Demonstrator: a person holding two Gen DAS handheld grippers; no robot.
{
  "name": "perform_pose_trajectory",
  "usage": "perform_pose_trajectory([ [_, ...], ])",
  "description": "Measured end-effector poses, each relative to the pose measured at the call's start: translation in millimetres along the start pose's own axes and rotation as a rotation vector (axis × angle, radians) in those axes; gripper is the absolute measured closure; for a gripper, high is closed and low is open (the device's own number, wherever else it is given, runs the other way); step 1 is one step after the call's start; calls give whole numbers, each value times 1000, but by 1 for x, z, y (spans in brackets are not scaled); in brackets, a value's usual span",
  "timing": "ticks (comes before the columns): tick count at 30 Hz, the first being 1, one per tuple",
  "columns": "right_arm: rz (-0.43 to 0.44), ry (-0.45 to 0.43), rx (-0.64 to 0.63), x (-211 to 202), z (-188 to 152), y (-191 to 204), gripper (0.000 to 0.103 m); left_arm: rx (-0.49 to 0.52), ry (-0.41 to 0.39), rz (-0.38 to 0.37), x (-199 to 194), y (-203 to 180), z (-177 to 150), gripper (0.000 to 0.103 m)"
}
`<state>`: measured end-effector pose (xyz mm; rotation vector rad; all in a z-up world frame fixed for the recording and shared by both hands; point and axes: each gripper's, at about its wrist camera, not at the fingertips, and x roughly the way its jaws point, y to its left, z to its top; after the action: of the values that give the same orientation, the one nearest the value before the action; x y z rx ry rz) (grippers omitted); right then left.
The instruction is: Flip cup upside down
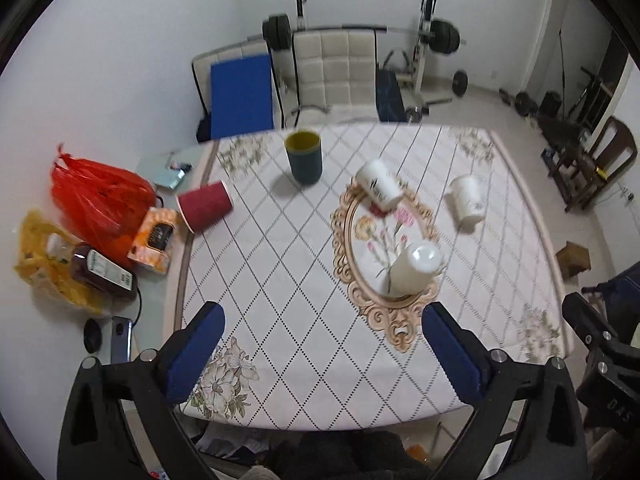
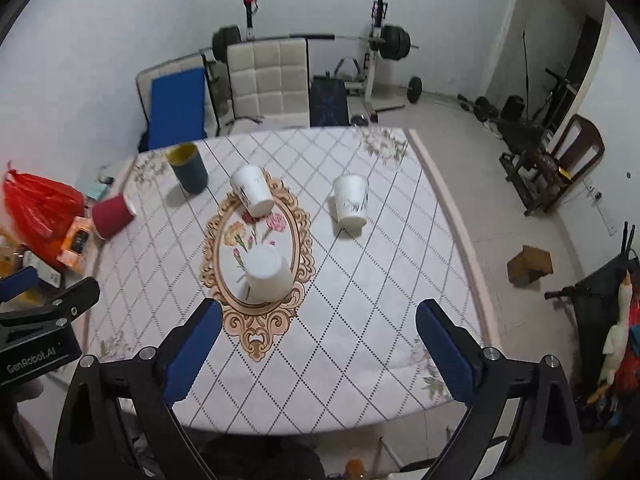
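Observation:
Several cups stand on the patterned tablecloth (image 1: 288,280). A dark green cup (image 1: 304,157) (image 2: 188,172) with a yellow inside stands upright at the far left. A red paper cup (image 1: 205,206) (image 2: 112,216) stands upside down by the left edge. Three white paper cups stand upside down: one near the middle (image 1: 416,270) (image 2: 267,275), one further back (image 1: 380,189) (image 2: 253,196), one at the right (image 1: 467,204) (image 2: 351,204). My left gripper (image 1: 323,354) and right gripper (image 2: 318,350) are both open and empty, above the table's near edge.
Left of the table a red plastic bag (image 1: 96,200), an orange box (image 1: 154,240), a brown bottle (image 1: 102,272) and a yellow bag lie on a side surface. A white padded chair (image 1: 334,72) and weight equipment stand behind. A wooden block (image 2: 530,266) lies on the floor at the right.

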<state>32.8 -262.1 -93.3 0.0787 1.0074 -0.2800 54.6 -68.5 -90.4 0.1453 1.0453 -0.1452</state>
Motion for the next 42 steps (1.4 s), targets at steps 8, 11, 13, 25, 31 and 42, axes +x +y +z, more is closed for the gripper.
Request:
perform_pose_trajectory([
  [8, 0, -101, -30, -96, -7, -20, 4, -34, -97, 11, -77, -9, -16, 2],
  [11, 10, -125, -36, -124, -11, -27, 4, -38, -121, 20, -99, -14, -24, 2],
  [13, 12, -141, -39, -139, -14, -31, 4, -39, -130, 24, -109, -17, -29, 2],
  [25, 26, -178, -46, -189, -22, -50, 4, -47, -165, 32, -145, -30, -44, 2],
  [31, 32, -185, -55, -193, -26, -55, 4, -46, -163, 28, -149, -36, -47, 2],
  [42, 43, -179, -64, -191, -27, -58, 4, -62, -153, 19, -153, -39, -55, 2],
])
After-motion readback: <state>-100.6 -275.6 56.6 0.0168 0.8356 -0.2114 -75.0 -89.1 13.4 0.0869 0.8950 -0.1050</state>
